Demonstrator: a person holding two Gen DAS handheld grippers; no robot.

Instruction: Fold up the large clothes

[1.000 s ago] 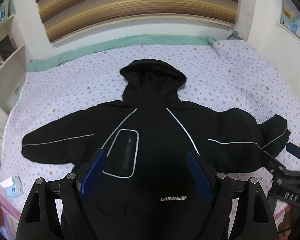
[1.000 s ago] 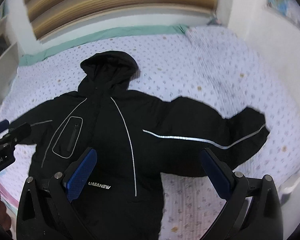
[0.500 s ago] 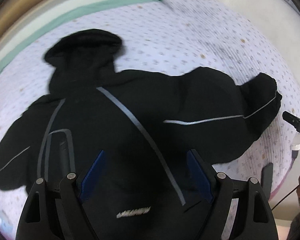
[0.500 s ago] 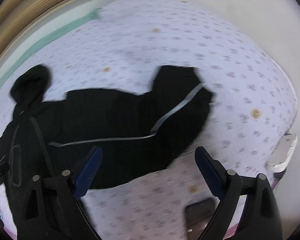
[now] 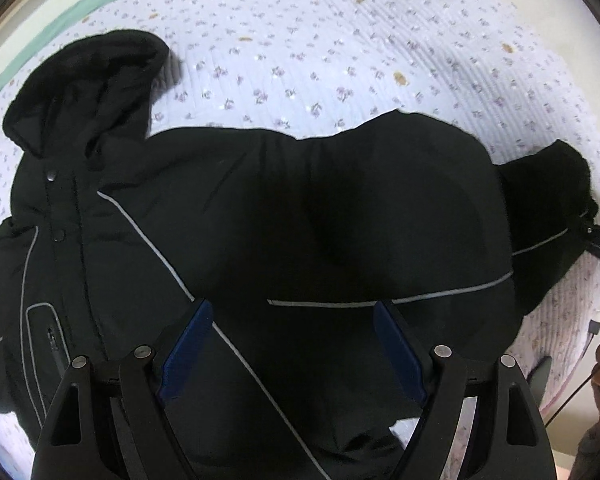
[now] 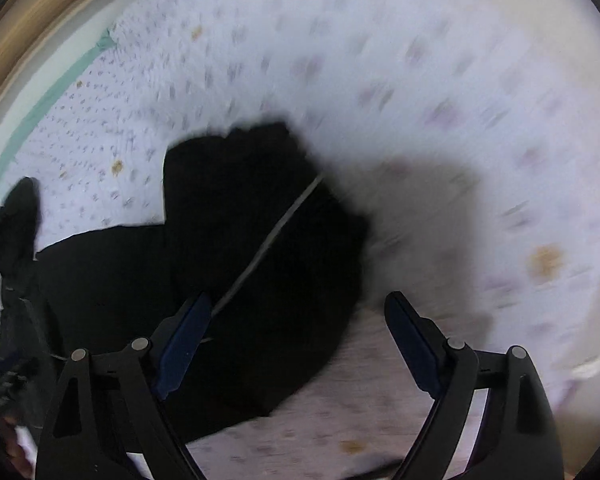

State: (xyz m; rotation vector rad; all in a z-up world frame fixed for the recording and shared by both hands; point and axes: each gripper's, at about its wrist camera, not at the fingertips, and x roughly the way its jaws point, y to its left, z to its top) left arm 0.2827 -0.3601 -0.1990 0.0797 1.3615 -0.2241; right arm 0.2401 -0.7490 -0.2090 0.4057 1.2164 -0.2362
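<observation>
A black padded hooded jacket with thin grey piping [image 5: 260, 208] lies spread face-up on the lilac-flowered white bedspread [image 5: 340, 52]. Both grippers hover with jaws released, holding nothing: the left gripper [image 5: 290, 344] over the chest, the right gripper [image 6: 298, 344] above the sleeve cuff [image 6: 260, 216]. Folding looks barely begun; next, the right likely needs to pinch that cuff and carry it inward.

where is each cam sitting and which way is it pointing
Left wrist: sits behind the open left claw, looking down on the black jacket, its hood and the floral bedsheet; the person's other hand shows at the right edge.
Right wrist: sits behind the open right claw, aimed at the jacket's sleeve end; blurred.
Shared: jacket, its grey-striped sleeve, bedsheet.
</observation>
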